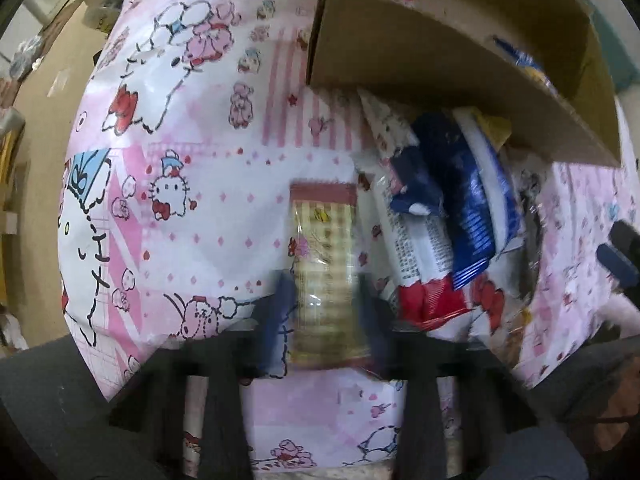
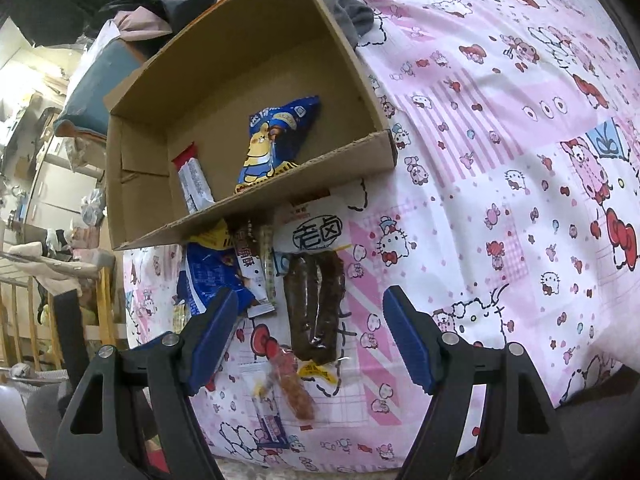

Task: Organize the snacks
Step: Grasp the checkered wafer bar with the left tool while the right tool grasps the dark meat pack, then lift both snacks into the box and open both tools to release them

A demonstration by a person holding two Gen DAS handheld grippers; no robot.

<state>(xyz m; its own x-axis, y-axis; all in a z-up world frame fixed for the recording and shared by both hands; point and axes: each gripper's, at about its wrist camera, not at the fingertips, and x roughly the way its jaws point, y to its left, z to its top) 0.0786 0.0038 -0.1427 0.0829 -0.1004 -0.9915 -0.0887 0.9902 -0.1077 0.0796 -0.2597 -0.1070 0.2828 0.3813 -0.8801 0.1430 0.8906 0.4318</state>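
In the left wrist view my left gripper (image 1: 325,312) points straight down at the pink cartoon-print cloth (image 1: 208,208). Its blurred blue fingers (image 1: 280,312) press both long sides of a beige checkered snack packet (image 1: 323,256). To its right lies a heap of blue, white and red packets (image 1: 460,216), partly under the open cardboard box (image 1: 440,64). In the right wrist view my right gripper (image 2: 310,296) stands open above a clear packet of dark sausages (image 2: 316,308), touching nothing. Inside the box (image 2: 248,60) lie a blue snack bag (image 2: 276,140) and a white and red packet (image 2: 194,184).
Nearer than the sausages lie a clear packet with an orange stick (image 2: 294,388) and a small purple bar (image 2: 272,420). A white packet with black lettering (image 2: 316,232) and blue packets (image 2: 208,276) sit at the box's front wall. Furniture and clutter stand beyond the cloth's left edge.
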